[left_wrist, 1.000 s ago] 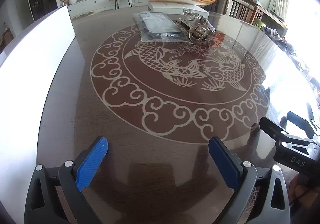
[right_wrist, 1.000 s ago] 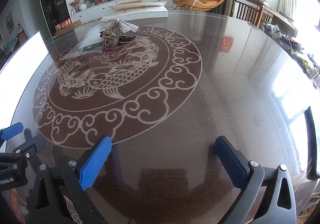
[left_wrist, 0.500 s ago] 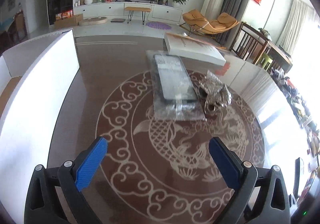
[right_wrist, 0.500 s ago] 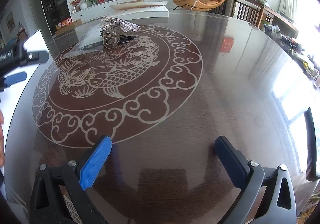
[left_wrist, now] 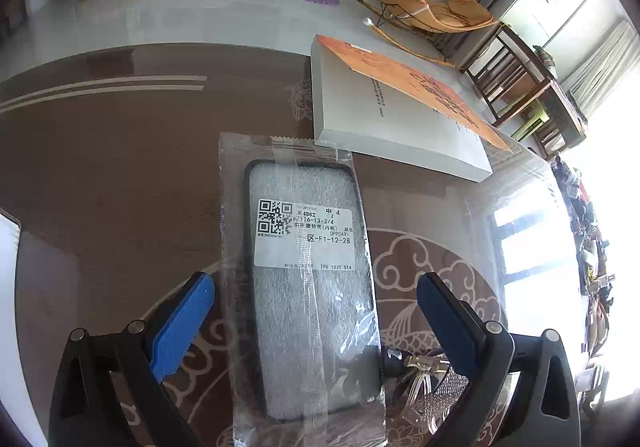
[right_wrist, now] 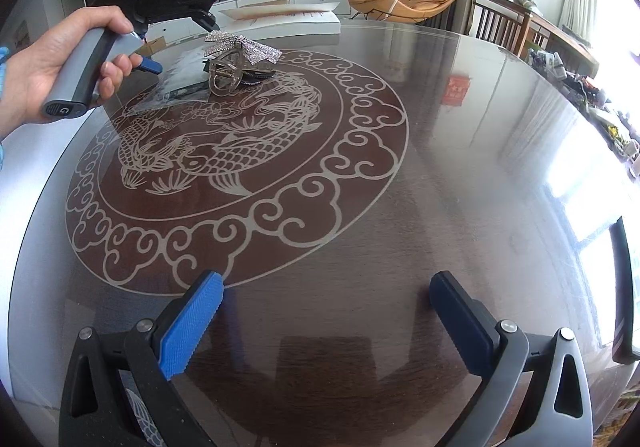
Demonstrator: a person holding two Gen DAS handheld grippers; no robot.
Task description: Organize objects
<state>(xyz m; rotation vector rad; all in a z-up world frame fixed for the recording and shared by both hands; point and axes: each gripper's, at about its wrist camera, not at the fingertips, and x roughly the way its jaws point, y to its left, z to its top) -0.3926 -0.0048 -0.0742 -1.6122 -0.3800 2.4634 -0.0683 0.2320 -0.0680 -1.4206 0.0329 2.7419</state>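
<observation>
The left gripper [left_wrist: 316,311] is hovering over the round dark table [left_wrist: 120,167], its blue-padded fingers [left_wrist: 182,325] standing wide apart on either side of a bagged phone case [left_wrist: 308,287]. The case is lying flat in its clear plastic sleeve near the middle of the table, over the pale fish-and-cloud inlay [right_wrist: 224,151], with a white barcode label [left_wrist: 305,238] facing up. Neither finger is touching the sleeve as far as the left wrist view shows. Just beside the case, at its right near corner, a sparkly bow hair clip [left_wrist: 428,387] is resting, partly tucked behind the gripper's right finger. Beyond the far end of the sleeve, toward the far edge of the table, a thick white book with an orange cover [left_wrist: 400,115] is lying, one corner just overlapping the sleeve's top.

In the right wrist view a person's hand [right_wrist: 44,75] is gripping the grey handle of the left gripper [right_wrist: 148,65], which is reaching down at the left side of the inlay, next to the bow hair clip [right_wrist: 240,55]. The right gripper [right_wrist: 326,311] is hanging over the bare near part of the table [right_wrist: 480,167], well apart from the objects, its fingers spread open and holding nothing
</observation>
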